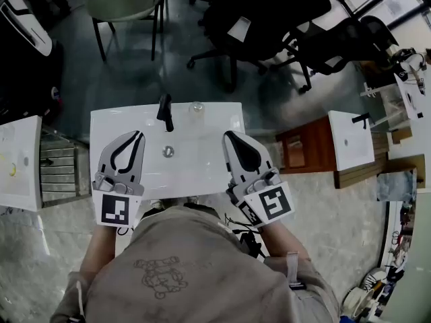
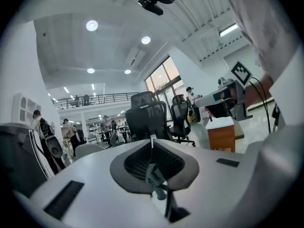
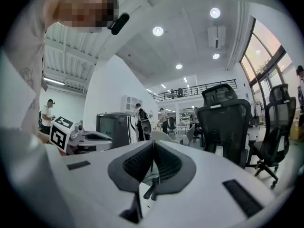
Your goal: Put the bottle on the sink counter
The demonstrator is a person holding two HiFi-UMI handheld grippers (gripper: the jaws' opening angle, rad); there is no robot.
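Note:
A small clear bottle (image 1: 196,107) stands on the back rim of the white sink counter (image 1: 215,120), just right of the black faucet (image 1: 165,112). The drain (image 1: 168,151) lies in the basin between my two grippers. Over the basin's left side my left gripper (image 1: 139,134) is shut with nothing in it. My right gripper (image 1: 227,135) is over the right side, also shut and empty. Both are short of the bottle and apart from it. In the left gripper view the jaws (image 2: 152,139) meet; in the right gripper view (image 3: 153,144) they meet too. Both point up at the room.
A second white sink (image 1: 17,161) stands to the left and a third (image 1: 350,140) to the right beside a wooden cabinet (image 1: 300,147). Black office chairs (image 1: 269,25) and a pale chair (image 1: 124,5) stand beyond the counter. People stand far off in the gripper views.

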